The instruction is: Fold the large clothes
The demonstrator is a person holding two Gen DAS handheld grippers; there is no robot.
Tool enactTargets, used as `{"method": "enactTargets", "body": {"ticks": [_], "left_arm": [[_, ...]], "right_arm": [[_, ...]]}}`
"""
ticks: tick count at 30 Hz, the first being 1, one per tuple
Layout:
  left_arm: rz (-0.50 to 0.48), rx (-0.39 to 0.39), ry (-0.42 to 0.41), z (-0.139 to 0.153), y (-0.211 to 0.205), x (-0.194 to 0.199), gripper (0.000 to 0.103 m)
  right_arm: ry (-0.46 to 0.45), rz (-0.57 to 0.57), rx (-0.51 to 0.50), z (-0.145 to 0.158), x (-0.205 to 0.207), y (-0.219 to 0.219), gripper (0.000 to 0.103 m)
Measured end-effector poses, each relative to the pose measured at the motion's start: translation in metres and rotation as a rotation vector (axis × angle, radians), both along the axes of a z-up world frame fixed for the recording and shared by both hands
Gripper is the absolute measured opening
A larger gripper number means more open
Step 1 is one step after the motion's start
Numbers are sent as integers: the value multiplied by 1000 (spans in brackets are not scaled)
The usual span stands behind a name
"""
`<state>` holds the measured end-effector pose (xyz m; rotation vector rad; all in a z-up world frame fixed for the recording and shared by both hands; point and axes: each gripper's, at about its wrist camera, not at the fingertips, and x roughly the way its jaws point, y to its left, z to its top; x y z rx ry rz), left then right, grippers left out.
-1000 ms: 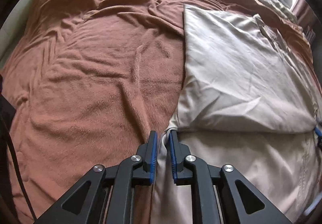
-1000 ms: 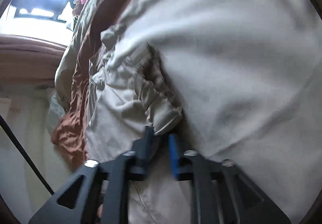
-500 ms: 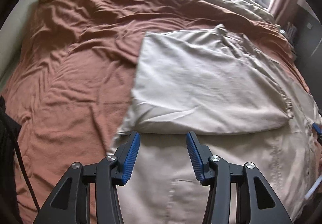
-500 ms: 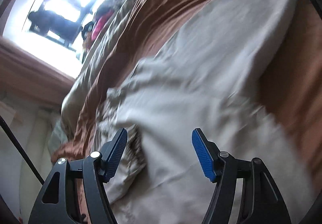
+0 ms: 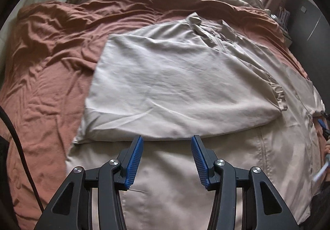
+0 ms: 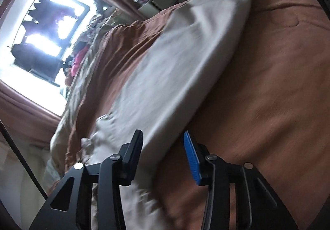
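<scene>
The beige garment (image 5: 185,85) lies across the middle of the left wrist frame on the rust bedspread (image 5: 51,64), one panel already folded over the lower part. The left gripper (image 5: 167,157) hangs released at lower centre, nothing between its jaws. The right gripper (image 6: 163,155) has its jaws closing, empty, over blurred cloth in its own frame. The risk: a hasty pinch may catch the bedspread along with the garment, or take only the top layer and drag the finished fold askew.
</scene>
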<state>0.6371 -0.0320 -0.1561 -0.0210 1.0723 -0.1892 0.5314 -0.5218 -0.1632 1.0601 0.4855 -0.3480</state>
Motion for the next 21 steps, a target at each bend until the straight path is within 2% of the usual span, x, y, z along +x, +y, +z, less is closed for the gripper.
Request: {"method": "enactTargets", "body": {"ticks": [7, 13, 14, 18, 21], "left_arm": [[2, -33, 39, -13, -9, 11, 51], [-8, -26, 44, -21, -15, 18, 50], [-10, -28, 45, -22, -16, 19, 50], [-14, -26, 48, -26, -16, 21, 50], [-15, -36, 42, -26, -16, 20, 50]], "right_arm": [[-6, -33, 64, -9, -11, -15, 37], [-4, -38, 44, -12, -6, -23, 35], [-1, -41, 39, -14, -3, -25, 33], [0, -29, 42, -19, -3, -26, 9], [-45, -31, -6, 1, -15, -19, 2]]}}
